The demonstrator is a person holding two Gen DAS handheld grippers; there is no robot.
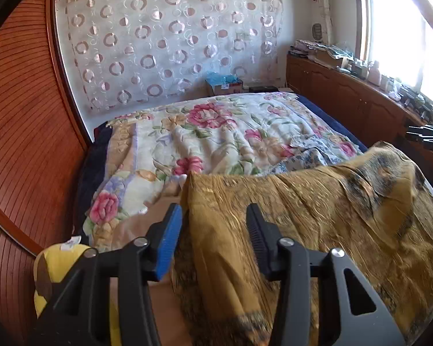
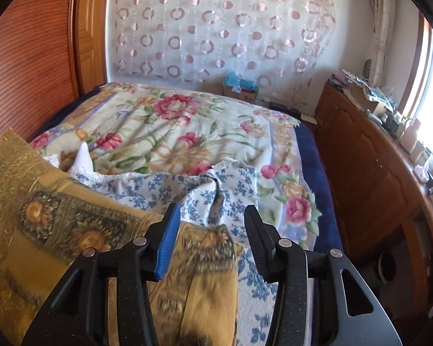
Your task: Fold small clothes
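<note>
Nearest in the left wrist view, the left gripper (image 1: 213, 225) stands about half open; the crinkled mustard-gold patterned garment (image 1: 317, 210) lies between and under its fingers, but neither pad presses on it. In the right wrist view, the right gripper (image 2: 210, 225) is likewise parted, with a blurred corner of the same gold garment (image 2: 72, 216) below its jaws and nothing clamped. The garment lies on the bed, partly over a white cotton piece printed with small blue flowers (image 2: 216, 184). The edges look uneven, though blur near the fingers makes this uncertain. Beyond lies the floral pink-and-cream bedspread (image 1: 205, 132).

Risks: the released cloth may slump and lose its fold line, and a deep regrasp could also catch the blue-flowered piece beneath.
</note>
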